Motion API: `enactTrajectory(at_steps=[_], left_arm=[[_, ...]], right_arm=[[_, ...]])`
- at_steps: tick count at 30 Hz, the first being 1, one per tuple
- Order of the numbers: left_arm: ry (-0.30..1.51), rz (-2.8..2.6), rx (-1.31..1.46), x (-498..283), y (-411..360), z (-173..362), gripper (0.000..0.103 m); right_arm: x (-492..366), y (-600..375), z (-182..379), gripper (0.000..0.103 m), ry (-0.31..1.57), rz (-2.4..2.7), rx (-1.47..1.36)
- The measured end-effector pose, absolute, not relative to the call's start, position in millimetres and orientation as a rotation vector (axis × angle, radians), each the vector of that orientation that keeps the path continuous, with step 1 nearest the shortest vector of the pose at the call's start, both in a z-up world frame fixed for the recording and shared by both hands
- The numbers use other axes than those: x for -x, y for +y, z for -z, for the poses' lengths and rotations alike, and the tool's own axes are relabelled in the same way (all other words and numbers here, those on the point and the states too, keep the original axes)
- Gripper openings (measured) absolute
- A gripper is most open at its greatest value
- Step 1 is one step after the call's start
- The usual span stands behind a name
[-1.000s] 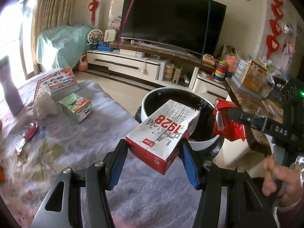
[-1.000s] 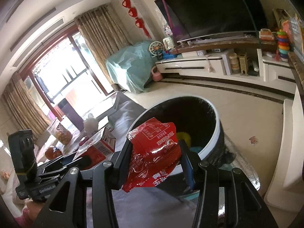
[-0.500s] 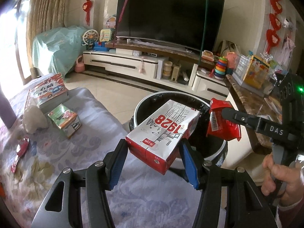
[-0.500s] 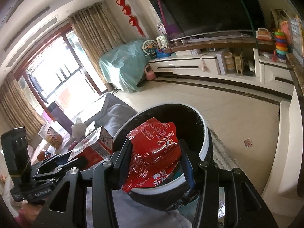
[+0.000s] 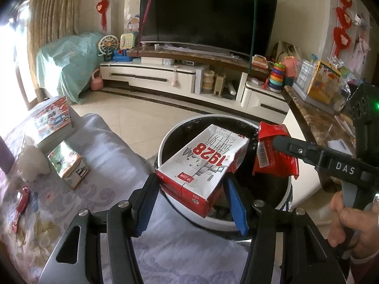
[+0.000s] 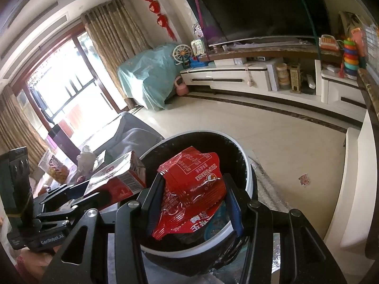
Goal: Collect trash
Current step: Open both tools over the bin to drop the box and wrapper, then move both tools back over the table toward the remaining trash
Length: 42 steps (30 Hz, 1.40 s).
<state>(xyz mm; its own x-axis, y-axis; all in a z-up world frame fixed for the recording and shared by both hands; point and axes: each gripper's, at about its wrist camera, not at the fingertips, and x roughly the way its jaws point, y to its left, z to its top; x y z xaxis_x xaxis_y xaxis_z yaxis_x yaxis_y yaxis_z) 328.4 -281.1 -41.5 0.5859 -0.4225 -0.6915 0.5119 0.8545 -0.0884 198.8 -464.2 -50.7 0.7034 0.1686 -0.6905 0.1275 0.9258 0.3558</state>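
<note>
My left gripper (image 5: 191, 203) is shut on a red and white carton marked 1928 (image 5: 203, 161) and holds it over the near rim of a round white trash bin with a black liner (image 5: 165, 139). My right gripper (image 6: 191, 203) is shut on a crumpled red snack wrapper (image 6: 189, 184) and holds it above the bin's opening (image 6: 246, 165). The wrapper also shows in the left wrist view (image 5: 272, 151), to the right of the carton. The carton also shows in the right wrist view (image 6: 118, 177), left of the wrapper. Some trash lies inside the bin.
A table with a pale floral cloth (image 5: 94, 201) lies to the left, with a small green box (image 5: 68, 165), a book (image 5: 52, 118), a white tissue wad (image 5: 30, 161) and a red item (image 5: 21, 201). A marble-topped counter (image 5: 319, 123) stands right of the bin.
Both grippers have moved forward toward the bin, which now looks closer and larger. The carton and the wrapper now hang over its opening. Both grips are unchanged.
</note>
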Motion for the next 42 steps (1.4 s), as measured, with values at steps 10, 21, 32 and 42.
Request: enactTrajectory(at_steps=[10, 21, 32, 42], left_arm=[[0.786, 0.544, -0.123, -344, -291, 44, 0.055], [0.801, 0.543, -0.124, -347, -295, 49, 0.056], [0.803, 0.523, -0.096, -336, -280, 48, 0.066], [0.815, 0.428, 0.032, -287, -203, 55, 0.068]], right_arm=[[-209, -467, 51, 0.05, 0.809, -0.023, -0.395], [-220, -465, 54, 0.056, 0.825, -0.028, -0.388], [-213, -465, 50, 0.082, 0.819, -0.024, -0.406], [-191, -422, 40, 0.091, 0.786, -0.097, -0.415]])
